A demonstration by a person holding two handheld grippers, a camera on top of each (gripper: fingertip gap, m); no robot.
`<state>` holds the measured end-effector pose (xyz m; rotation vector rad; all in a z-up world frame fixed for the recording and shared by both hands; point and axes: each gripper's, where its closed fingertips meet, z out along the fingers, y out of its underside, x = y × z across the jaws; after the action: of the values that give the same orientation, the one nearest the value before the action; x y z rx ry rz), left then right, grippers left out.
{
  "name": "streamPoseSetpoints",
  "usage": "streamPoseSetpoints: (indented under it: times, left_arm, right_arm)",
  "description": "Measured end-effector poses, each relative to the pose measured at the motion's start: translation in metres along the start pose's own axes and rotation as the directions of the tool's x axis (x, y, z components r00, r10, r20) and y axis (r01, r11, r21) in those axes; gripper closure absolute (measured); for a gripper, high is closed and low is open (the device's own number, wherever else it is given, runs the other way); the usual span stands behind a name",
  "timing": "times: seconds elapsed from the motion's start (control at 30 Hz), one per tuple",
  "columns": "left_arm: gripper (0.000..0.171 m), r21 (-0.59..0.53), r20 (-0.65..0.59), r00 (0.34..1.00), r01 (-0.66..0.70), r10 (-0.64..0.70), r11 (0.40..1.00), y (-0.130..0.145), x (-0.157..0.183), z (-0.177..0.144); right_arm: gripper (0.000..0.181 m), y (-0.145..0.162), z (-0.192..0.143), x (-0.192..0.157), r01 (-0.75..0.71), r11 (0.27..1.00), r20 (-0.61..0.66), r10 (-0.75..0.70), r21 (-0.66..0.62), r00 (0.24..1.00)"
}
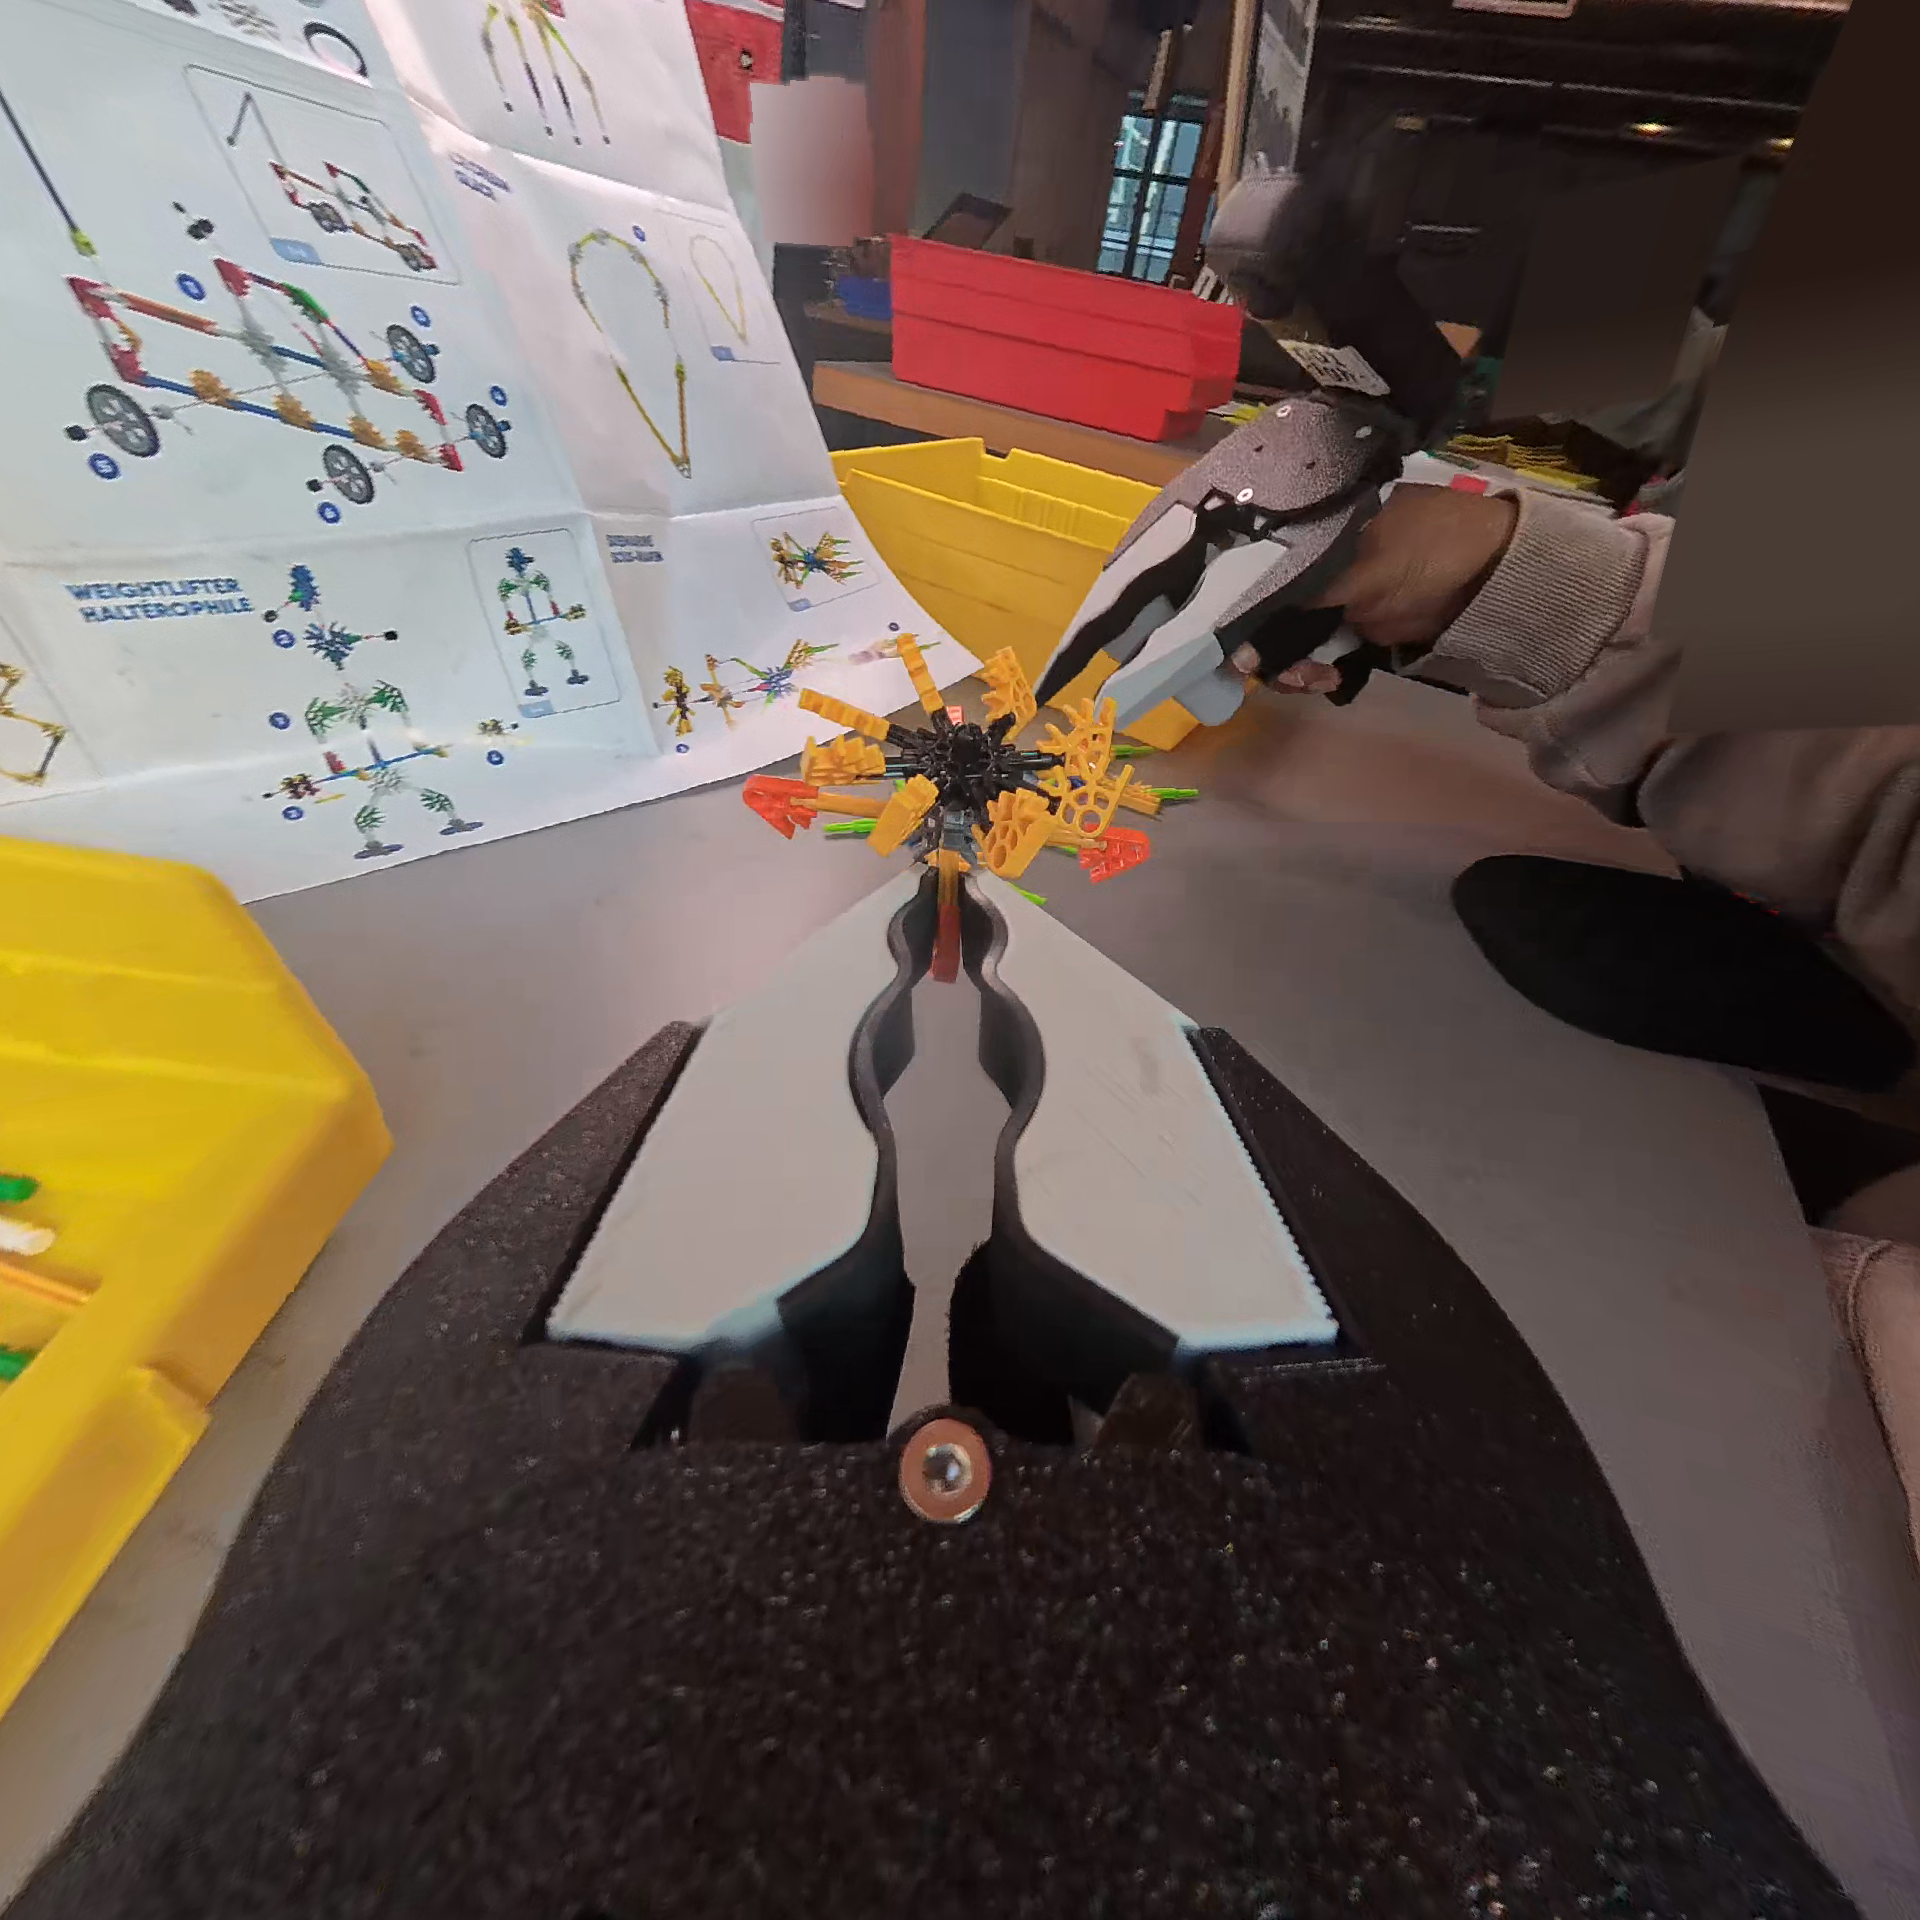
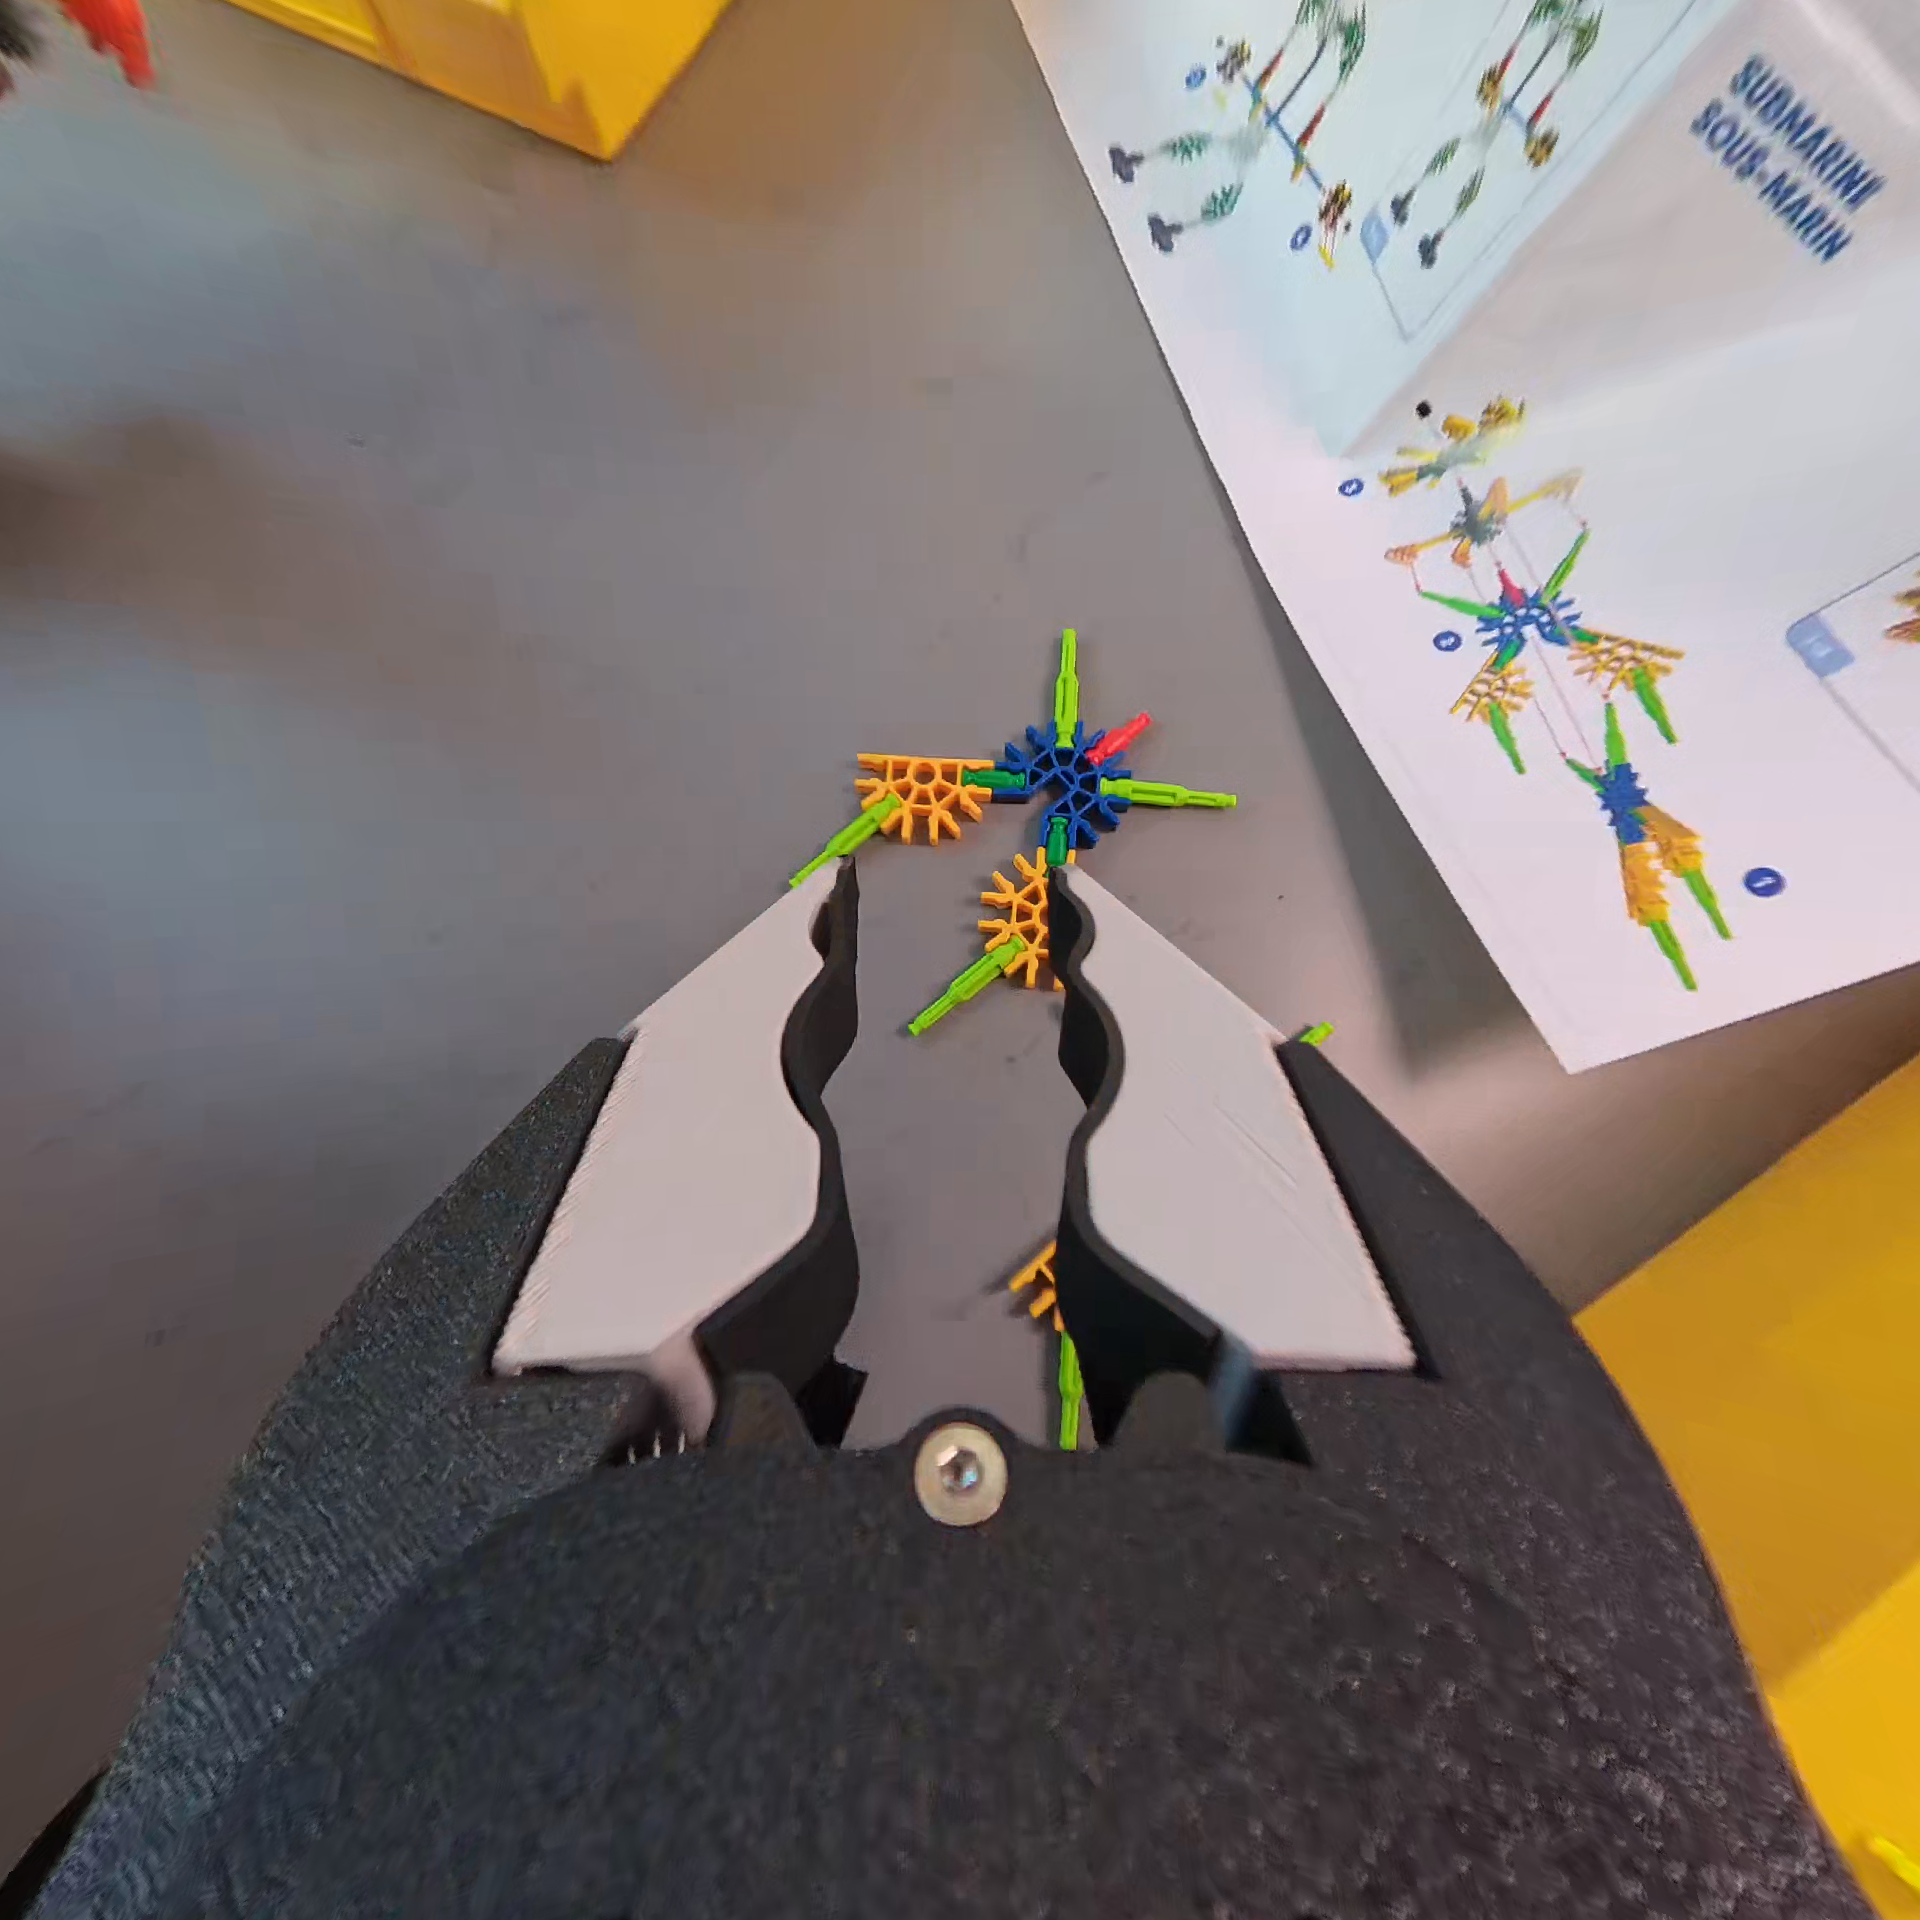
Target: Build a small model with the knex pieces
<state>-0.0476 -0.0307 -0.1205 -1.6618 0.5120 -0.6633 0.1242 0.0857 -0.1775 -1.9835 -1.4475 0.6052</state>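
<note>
Left wrist view: the left gripper [image 1: 948,883], its fingers pinched nearly together, grips the stem of a spiky toy model [image 1: 961,769] with a black hub and orange and yellow pieces, held above a grey table [image 1: 1299,1039]. Behind it lie an instruction sheet [image 1: 364,468] and yellow bins [image 1: 987,520], with the right gripper [image 1: 1081,675] angled down in a person's hand [image 1: 1403,582].

Right wrist view: the right gripper [image 2: 951,873], fingers spread apart and holding nothing, hovers just over a flat toy piece [image 2: 1060,779] with a blue hub, green rods and orange fans, lying on the table beside the sheet [image 2: 1558,416]
</note>
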Motion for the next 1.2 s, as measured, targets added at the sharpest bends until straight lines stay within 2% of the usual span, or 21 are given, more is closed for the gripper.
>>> streamPoseSetpoints:
  times: [0.13, 0.17, 0.27, 0.33, 0.4, 0.5, 0.6, 0.67, 0.7, 0.8, 0.83, 1.0, 1.07, 1.13, 1.2]
  left_arm:
    - [0.168, 0.004, 0.066, 0.998, 0.004, -0.004, 1.0, 0.002, -0.018, -0.007]
    - [0.168, 0.006, 0.073, 0.997, 0.005, -0.005, 1.0, 0.002, -0.021, -0.008]
    - [0.168, -0.004, 0.088, 0.996, 0.003, -0.003, 1.0, 0.003, -0.027, -0.01]
    - [0.168, -0.032, 0.084, 0.996, -0.002, 0.005, 0.999, 0.007, -0.028, -0.009]
    - [0.168, -0.074, 0.077, 0.997, -0.001, 0.007, 0.997, 0.015, -0.03, -0.007]
    - [0.168, -0.156, 0.062, 0.998, 0.016, -0.006, 0.988, 0.034, -0.03, -0.002]
    - [0.168, -0.248, 0.03, 0.999, 0.017, -0.01, 0.969, 0.054, -0.025, 0.005]
    - [0.168, -0.296, 0.019, 1.0, 0.01, -0.004, 0.955, 0.065, -0.021, 0.008]
    - [0.168, -0.315, 0.012, 1.0, 0.004, 0.0, 0.949, 0.069, -0.018, 0.01]
    - [0.168, -0.353, 0.001, 1.0, 0.011, -0.011, 0.936, 0.077, -0.014, 0.013]
    - [0.168, -0.362, 0.002, 1.0, 0.017, -0.017, 0.932, 0.079, -0.014, 0.013]
    - [0.168, -0.36, 0.007, 0.999, 0.039, -0.039, 0.932, 0.079, -0.015, 0.013]
    - [0.168, -0.335, -0.014, 0.995, 0.088, -0.099, 0.938, 0.074, -0.01, 0.014]
    - [0.168, -0.293, -0.063, 0.968, 0.213, -0.241, 0.932, 0.065, -0.001, 0.015]
    - [0.168, -0.228, -0.163, 0.878, 0.41, -0.45, 0.883, 0.048, 0.01, 0.015]
  right_arm:
    - [0.128, 0.024, 0.042, 0.022, -0.033, 0.988, -0.066, 0.023, -0.151, 0.998]
    - [0.131, 0.027, 0.05, 0.023, -0.047, 0.984, -0.06, 0.037, -0.172, 0.998]
    - [0.162, 0.026, 0.06, 0.017, -0.026, 0.983, -0.008, 0.025, -0.182, 1.0]
    - [0.17, 0.015, 0.061, -0.005, 0.063, 0.989, 0.091, -0.05, -0.136, 0.995]
    - [0.171, 0.012, 0.062, -0.033, 0.215, 0.969, 0.168, -0.194, -0.118, 0.967]
    - [0.171, 0.012, 0.061, -0.082, 0.441, 0.897, 0.302, -0.409, -0.042, 0.861]
    - [0.171, 0.013, 0.057, -0.12, 0.538, 0.841, 0.404, -0.512, 0.054, 0.759]
    - [0.174, 0.018, 0.057, -0.126, 0.577, 0.814, 0.412, -0.55, 0.068, 0.727]
    - [0.179, 0.02, 0.059, -0.123, 0.588, 0.806, 0.395, -0.562, 0.063, 0.727]
    - [0.157, 0.017, 0.058, -0.115, 0.544, 0.837, 0.37, -0.524, 0.058, 0.767]
    - [0.155, 0.014, 0.056, -0.115, 0.521, 0.851, 0.371, -0.504, 0.059, 0.78]
    - [0.154, -0.006, 0.047, -0.126, 0.461, 0.878, 0.353, -0.474, 0.125, 0.807]
    - [0.154, -0.011, 0.05, -0.132, 0.455, 0.879, 0.349, -0.475, 0.143, 0.808]
    - [0.154, -0.017, 0.051, -0.135, 0.45, 0.877, 0.336, -0.481, 0.171, 0.81]
    - [0.153, -0.03, 0.048, -0.138, 0.402, 0.885, 0.334, -0.462, 0.235, 0.822]
